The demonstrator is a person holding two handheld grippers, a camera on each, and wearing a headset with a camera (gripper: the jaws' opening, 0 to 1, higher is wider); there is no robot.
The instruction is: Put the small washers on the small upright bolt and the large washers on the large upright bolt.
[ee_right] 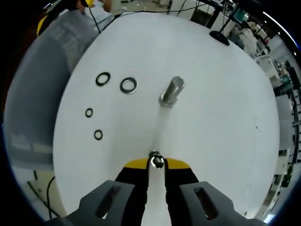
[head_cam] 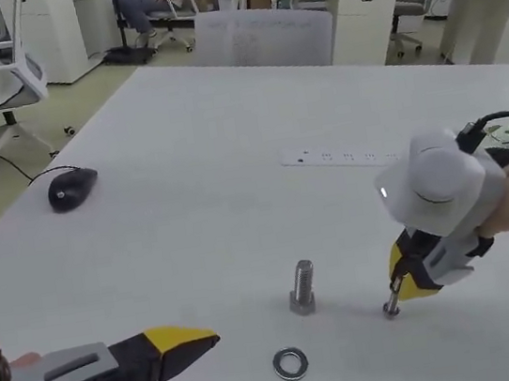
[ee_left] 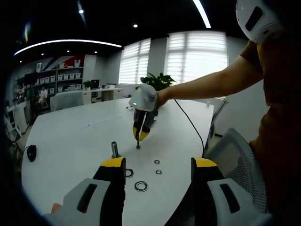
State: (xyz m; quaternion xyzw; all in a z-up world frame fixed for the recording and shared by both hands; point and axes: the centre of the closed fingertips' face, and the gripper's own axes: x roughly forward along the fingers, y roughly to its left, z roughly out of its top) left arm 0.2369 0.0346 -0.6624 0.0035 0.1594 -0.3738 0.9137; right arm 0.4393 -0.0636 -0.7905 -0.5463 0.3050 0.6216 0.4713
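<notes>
1. White table (head_cam: 192,218): the work surface, on which every item below rests.
2. Left gripper (ee_left: 160,163): its jaws stand wide apart with nothing between them. In the head view it (head_cam: 185,338) enters from the lower left, held above the table and well apart from both bolts.
3. Right gripper (head_cam: 397,294): its jaws are closed on the small bolt and point down at the table. In its own view the yellow tips (ee_right: 156,165) meet around the bolt's top. In the left gripper view it (ee_left: 141,133) hangs from an outstretched arm.
4. Power strip (head_cam: 345,156): lies flat on the far side of the table, beyond the bolts.
5. Mouse (head_cam: 72,188): dark, on the left part of the table, well apart from the work.
6. Large bolt (head_cam: 302,288): stands upright and free on its head, near the small bolt; no washer sits on it (ee_right: 171,92).
7. Small bolt (head_cam: 391,305): upright, lower end at the table surface, upper part clamped in the right gripper (ee_left: 138,144).
8. Large washers (ee_right: 129,85): two, flat on the table, just beside each other; the second is darker (ee_right: 103,78). One lies near the large bolt's foot (head_cam: 290,364).
9. Small washers (ee_right: 89,112): two, flat on the table and slightly apart, the other at (ee_right: 98,135), both beside the large pair.
</notes>
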